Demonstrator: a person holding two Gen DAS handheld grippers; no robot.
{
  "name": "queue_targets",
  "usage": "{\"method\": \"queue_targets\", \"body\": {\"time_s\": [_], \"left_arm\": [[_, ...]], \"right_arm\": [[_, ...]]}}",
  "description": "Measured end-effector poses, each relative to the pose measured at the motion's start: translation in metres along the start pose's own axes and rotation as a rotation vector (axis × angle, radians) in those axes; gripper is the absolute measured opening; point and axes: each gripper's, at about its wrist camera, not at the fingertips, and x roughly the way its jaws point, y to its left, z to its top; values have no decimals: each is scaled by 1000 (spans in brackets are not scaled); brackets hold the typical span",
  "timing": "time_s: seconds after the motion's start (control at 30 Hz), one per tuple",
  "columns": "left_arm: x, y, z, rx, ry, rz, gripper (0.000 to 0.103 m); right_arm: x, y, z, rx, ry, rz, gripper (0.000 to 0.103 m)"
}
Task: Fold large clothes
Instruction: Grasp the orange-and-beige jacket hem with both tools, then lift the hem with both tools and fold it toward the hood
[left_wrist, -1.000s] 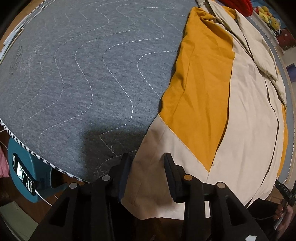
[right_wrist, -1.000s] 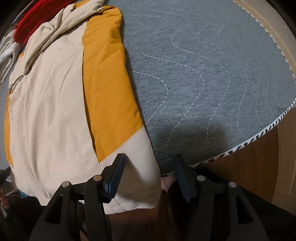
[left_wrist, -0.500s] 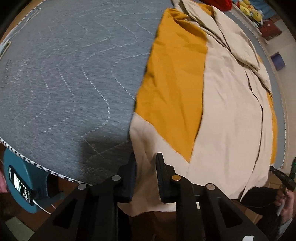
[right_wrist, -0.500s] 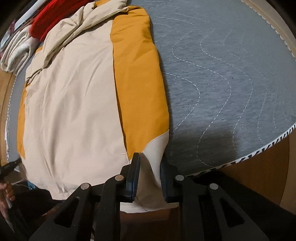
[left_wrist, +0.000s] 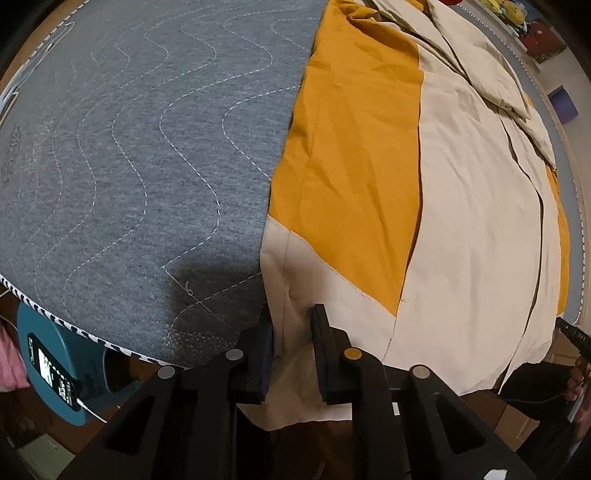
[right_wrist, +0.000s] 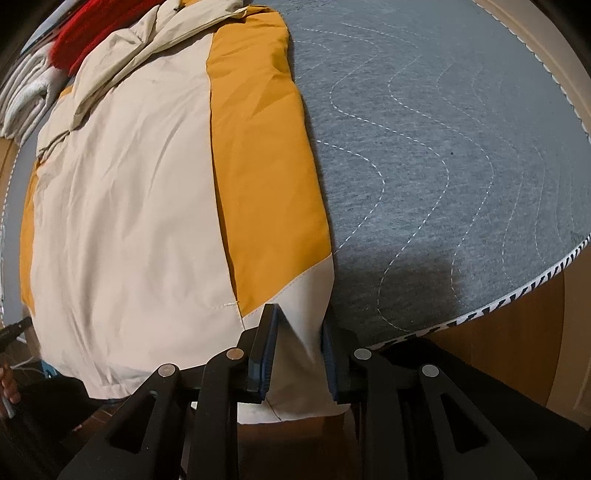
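Observation:
A large beige and mustard-yellow garment (left_wrist: 424, 192) lies spread lengthwise on a grey quilted mat (left_wrist: 129, 166), its hem hanging over the near edge. My left gripper (left_wrist: 291, 314) is shut on the beige hem at the garment's left corner. In the right wrist view the same garment (right_wrist: 147, 184) fills the left half. My right gripper (right_wrist: 295, 321) is shut on the beige hem at its right corner, where the cloth bunches into a ridge between the jaws.
The mat's zigzag-trimmed edge (right_wrist: 517, 291) runs over a wooden surface. A teal device with a lit screen (left_wrist: 55, 373) sits below the mat's left edge. Red cloth (right_wrist: 88, 33) and folded white cloth (right_wrist: 26, 92) lie at the far end.
Both grippers closed from open onto the garment's hem, then the jaws eased slightly apart with cloth still between them. The garment shifted a little in both views.

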Motion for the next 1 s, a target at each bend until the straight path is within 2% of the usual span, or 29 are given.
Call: {"method": "queue_targets", "body": {"time_s": [0.1, 0.13, 0.17, 0.23, 0.37, 0.43, 0.5, 0.63, 0.7, 0.73, 0.77, 0.9, 1.0], "left_arm": [[-2, 0, 2, -4, 2, -4, 17], [-1, -1, 3, -6, 4, -4, 17], [0, 1, 3, -7, 5, -4, 17], [1, 2, 5, -5, 8, -2, 17], [3, 9, 7, -5, 10, -4, 17], [1, 11, 7, -4, 12, -8, 17], [2, 16, 7, -4, 11, -11, 17], [3, 25, 8, -15, 10, -12, 19], [4, 30, 9, -14, 11, -12, 19], [5, 31, 9, -11, 12, -9, 19], [5, 31, 9, -8, 12, -8, 18], [-1, 24, 7, 19, -8, -22, 6], [-14, 20, 5, 42, -50, -56, 6]], "right_arm": [[-6, -11, 1, 62, -42, -7, 26], [-8, -15, 2, 91, -55, -3, 34], [-9, -18, 3, 108, -59, -1, 47], [-5, -22, 3, 139, -52, -9, 56], [10, -10, 0, 105, 4, 36, 56], [12, -1, 0, 63, 2, 10, 55], [13, 9, 0, 30, 10, 19, 55], [14, 21, -2, -9, 14, 13, 42], [14, 18, -3, 7, 11, 12, 28], [13, 16, -5, 20, 10, 23, 15], [13, 14, -5, 35, 12, 44, 10], [6, 18, -7, 22, -9, 78, 3], [-16, 13, -6, 52, -70, 146, 3]]}}
